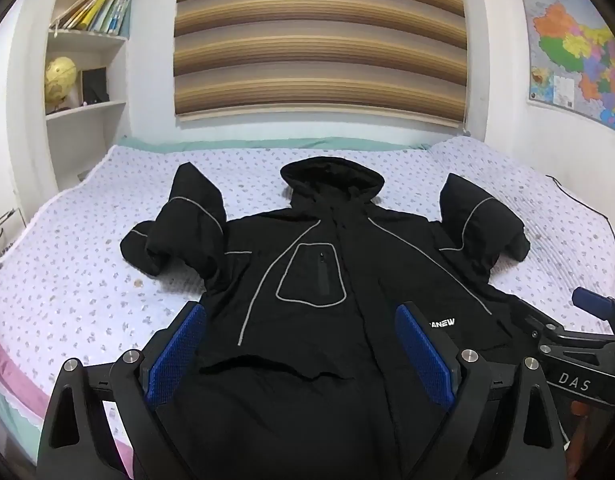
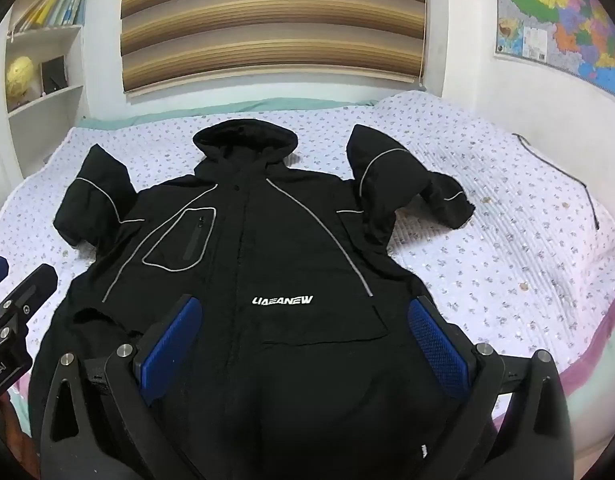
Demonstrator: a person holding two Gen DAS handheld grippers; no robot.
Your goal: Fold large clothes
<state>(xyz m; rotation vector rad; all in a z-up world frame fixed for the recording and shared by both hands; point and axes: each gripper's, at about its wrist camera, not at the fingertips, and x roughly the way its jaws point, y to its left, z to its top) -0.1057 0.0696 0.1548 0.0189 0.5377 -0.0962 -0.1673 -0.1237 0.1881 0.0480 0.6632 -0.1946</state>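
A large black hooded jacket with grey piping lies face up on the bed, hood toward the far wall and both sleeves bent upward. My left gripper hovers open over the jacket's lower left part, blue pads wide apart, nothing between them. In the right wrist view the same jacket shows a white logo on its chest. My right gripper also stands open above the lower front, just below that logo. The right gripper shows at the right edge of the left wrist view; the left gripper shows at the left edge here.
The bed carries a pale floral sheet with a pink border at its near edge. A thin dark cable lies at the far right. White bookshelves stand at the back left, a striped blind behind, a wall map at right.
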